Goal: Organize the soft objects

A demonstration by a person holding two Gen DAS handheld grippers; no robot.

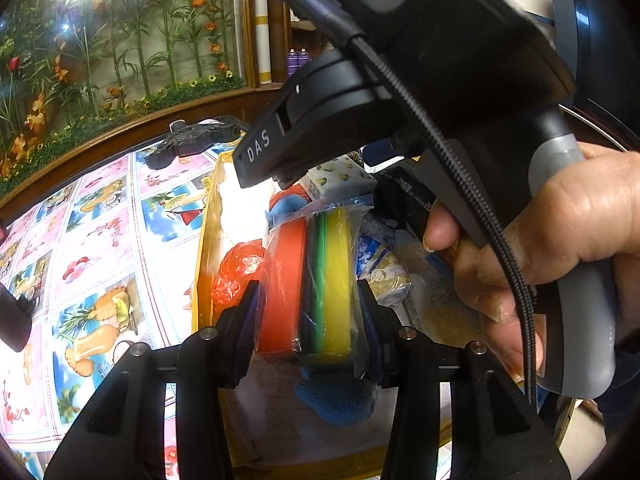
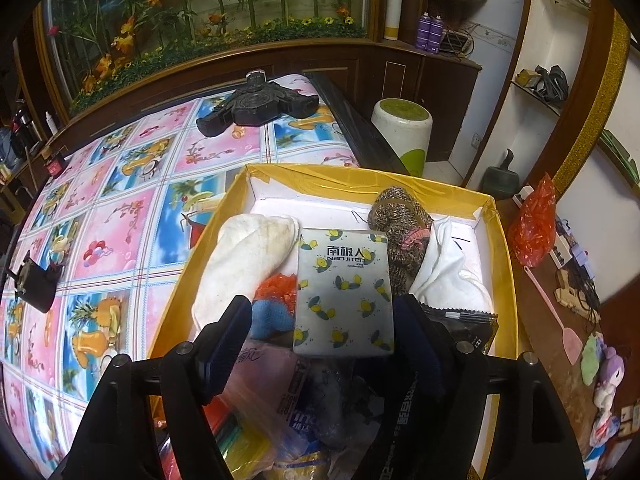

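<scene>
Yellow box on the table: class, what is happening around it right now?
A person holds a gripper in each hand over the yellow box, which is full of soft things. The left gripper is shut on a bag of sponges. The right gripper hangs open above a lemon-print tissue pack, beside a white cloth and a knitted bundle.

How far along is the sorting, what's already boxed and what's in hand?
Mostly boxed: the yellow box already holds a white cloth, a lemon-print tissue pack, a knitted bundle and several bags. In hand: the left gripper is shut on a bagged sponge pack over the box. The right gripper hovers open. Left: releasing the sponges.
</scene>
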